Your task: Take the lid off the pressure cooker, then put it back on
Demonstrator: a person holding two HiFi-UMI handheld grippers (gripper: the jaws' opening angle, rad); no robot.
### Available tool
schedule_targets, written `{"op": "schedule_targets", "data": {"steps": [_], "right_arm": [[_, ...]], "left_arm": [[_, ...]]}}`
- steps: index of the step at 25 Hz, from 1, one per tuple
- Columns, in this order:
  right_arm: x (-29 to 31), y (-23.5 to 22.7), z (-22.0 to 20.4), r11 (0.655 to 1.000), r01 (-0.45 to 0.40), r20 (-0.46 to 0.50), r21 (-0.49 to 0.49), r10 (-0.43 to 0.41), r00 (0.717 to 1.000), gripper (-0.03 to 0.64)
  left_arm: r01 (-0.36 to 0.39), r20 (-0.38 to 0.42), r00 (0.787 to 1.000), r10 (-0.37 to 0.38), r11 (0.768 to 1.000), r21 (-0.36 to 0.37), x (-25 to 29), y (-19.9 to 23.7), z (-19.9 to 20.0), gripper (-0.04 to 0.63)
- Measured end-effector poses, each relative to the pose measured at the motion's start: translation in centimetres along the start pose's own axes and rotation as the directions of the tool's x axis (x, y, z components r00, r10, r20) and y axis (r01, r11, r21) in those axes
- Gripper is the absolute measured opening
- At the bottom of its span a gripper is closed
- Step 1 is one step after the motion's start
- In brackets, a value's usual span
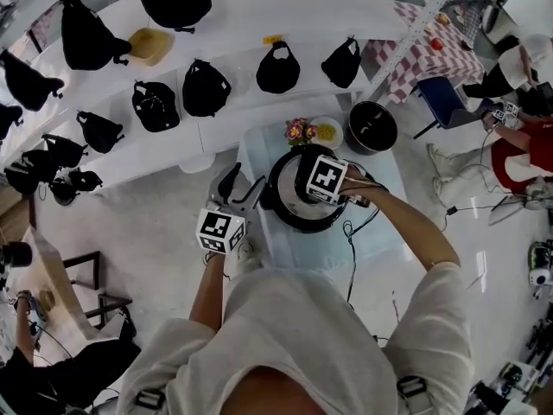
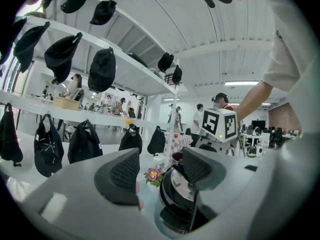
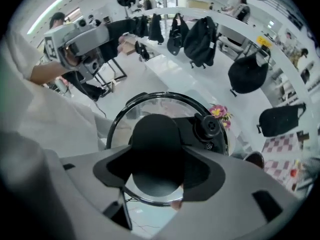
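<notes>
White shelves (image 1: 285, 7) hung with black bags (image 1: 206, 87) and caps curve round behind a pale table (image 1: 294, 247), and a person in a light shirt leans over it with a gripper in each hand. The pressure cooker (image 1: 278, 201) stands upright in the middle of the table, a round black pot with its opening facing up. The lid (image 3: 165, 104) is on top of it, lying flat with its shiny dome up and its dark rim inside the pot's edge. Across the lid runs a black bar; at one end is a long, rounded handle (image 3: 155, 144), and beside it a small round valve knob (image 3: 207, 126). In the right gripper view the handle's long axis runs up and down the picture, crosswise to the line between the jaws, and the knob lies to its upper right, on the side toward the flowers. The right gripper (image 3: 160, 166) points straight down onto the lid, its jaws set wide and clamped on the two long sides of the handle. The left gripper (image 2: 160, 170) is held about level beside the cooker, off its left flank, jaws spread with nothing between them. Behind the cooker stand an empty black pot (image 1: 371, 126), a small plate (image 1: 328, 132) and a bunch of flowers (image 1: 299, 130).
</notes>
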State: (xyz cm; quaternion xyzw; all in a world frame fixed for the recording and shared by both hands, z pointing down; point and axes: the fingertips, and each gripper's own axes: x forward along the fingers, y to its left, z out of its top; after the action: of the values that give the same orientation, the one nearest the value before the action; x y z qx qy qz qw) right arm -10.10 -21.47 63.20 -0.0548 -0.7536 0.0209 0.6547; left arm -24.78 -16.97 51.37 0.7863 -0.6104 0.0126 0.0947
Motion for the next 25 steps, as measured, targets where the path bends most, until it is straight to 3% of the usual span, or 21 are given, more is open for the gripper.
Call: {"op": "schedule_targets", "data": {"steps": [3, 17, 25], "right_arm": [[0.0, 0.0, 0.1, 0.997, 0.018, 0.001, 0.075, -0.018, 1.0, 0.276], [-1.6, 0.4, 0.3, 0.999, 0.026, 0.027, 0.034, -0.027, 0.999, 0.272], [-4.2, 0.7, -1.5, 0.995, 0.042, 0.077, 0.094, -0.049, 0.996, 0.272]], "left_arm": [[0.015, -0.006, 1.0, -0.015, 1.0, 0.003, 0.3, -0.6, -0.1, 0.255], [0.054, -0.013, 0.998, -0.054, 0.998, 0.043, 0.4, -2.0, 0.2, 0.255], [0.117, -0.015, 0.993, -0.116, 0.992, 0.041, 1.6, -3.8, 0.4, 0.255]]}}
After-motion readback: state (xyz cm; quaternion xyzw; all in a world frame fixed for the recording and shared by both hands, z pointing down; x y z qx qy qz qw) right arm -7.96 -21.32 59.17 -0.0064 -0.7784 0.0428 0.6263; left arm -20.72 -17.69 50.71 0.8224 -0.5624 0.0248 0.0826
